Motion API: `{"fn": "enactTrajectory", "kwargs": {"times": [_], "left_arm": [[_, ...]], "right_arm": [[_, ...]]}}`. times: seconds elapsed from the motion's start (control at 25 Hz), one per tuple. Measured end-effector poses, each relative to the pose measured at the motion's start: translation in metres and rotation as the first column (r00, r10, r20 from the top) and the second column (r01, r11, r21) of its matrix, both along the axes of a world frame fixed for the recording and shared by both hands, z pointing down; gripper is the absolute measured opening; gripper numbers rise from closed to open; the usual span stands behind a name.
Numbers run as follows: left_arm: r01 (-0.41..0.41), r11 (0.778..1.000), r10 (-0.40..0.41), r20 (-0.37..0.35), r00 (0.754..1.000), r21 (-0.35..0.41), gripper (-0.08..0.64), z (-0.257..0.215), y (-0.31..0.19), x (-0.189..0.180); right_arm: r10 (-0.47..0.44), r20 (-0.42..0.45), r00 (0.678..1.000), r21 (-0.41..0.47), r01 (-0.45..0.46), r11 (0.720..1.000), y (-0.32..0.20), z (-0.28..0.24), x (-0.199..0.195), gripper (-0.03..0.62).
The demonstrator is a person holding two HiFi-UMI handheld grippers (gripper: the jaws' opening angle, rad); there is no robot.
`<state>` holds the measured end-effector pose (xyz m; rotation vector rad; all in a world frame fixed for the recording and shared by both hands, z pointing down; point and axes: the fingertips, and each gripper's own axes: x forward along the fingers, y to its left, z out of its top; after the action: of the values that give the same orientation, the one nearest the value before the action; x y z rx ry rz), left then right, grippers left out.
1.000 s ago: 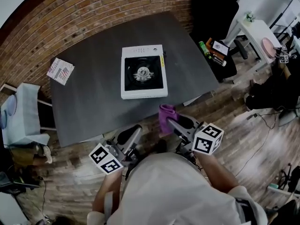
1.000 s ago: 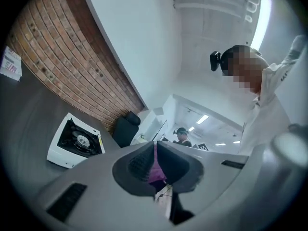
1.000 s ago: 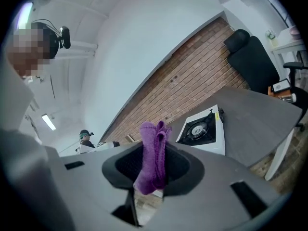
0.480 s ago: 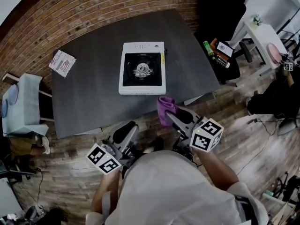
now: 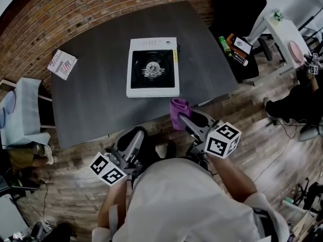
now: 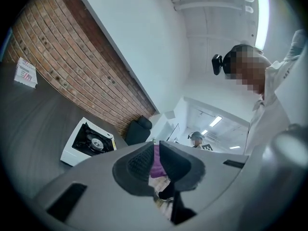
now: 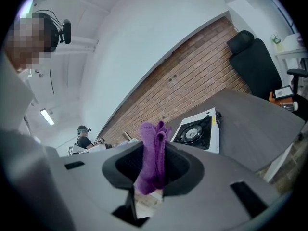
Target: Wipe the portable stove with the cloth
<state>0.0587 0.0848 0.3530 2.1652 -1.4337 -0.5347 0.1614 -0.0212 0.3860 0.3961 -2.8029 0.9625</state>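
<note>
- Right gripper view: the right gripper's (image 7: 153, 150) fingers (image 7: 177, 166) are clamped on the purple cloth (image 7: 155, 131). The cloth stands bunched between them, its top poking out past the tips.
- Left gripper view: the left gripper's (image 6: 156, 148) fingers (image 6: 138, 164) stand almost together, with only a thin slit between them and nothing held. The purple seen through the slit is the cloth farther off.
- Head view: the right gripper (image 5: 182, 120) holds the cloth (image 5: 178, 110) up at the near edge of the desk (image 5: 96, 100), close to the near right corner of the portable stove (image 5: 152, 67) but apart from it.
- The left gripper (image 5: 137, 134) hangs lower and to the left, off the desk and over the wooden floor (image 5: 262, 140), in front of the person's body.
- Each gripper carries its marker cube near the person, the right one (image 5: 222, 140) and the left one (image 5: 107, 168).
- The portable stove is white with a black top and a round burner in the middle. It sits on the middle of the dark desk, toward the far side.
- A small printed packet (image 5: 62, 64) lies near the desk's far left corner, well apart from the stove.
- A brick wall (image 5: 101, 9) runs behind the desk, and a black chair (image 5: 237, 4) stands at its far right corner.
</note>
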Motion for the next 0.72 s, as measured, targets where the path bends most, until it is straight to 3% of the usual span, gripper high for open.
{"fn": "enactTrajectory", "kwargs": {"times": [0.32, 0.72], "left_arm": [[-0.085, 0.996, 0.085, -0.043, 0.995, 0.012, 0.026, 0.004, -0.047, -0.054], [-0.181, 0.983, 0.18, -0.02, 0.983, -0.038, 0.026, 0.013, -0.093, -0.136]], "right_arm": [[0.089, -0.059, 0.994, -0.015, -0.09, 0.996, -0.034, 0.005, -0.04, 0.11], [0.186, -0.079, 0.979, -0.029, -0.189, 0.982, -0.07, -0.006, -0.113, 0.11]]}}
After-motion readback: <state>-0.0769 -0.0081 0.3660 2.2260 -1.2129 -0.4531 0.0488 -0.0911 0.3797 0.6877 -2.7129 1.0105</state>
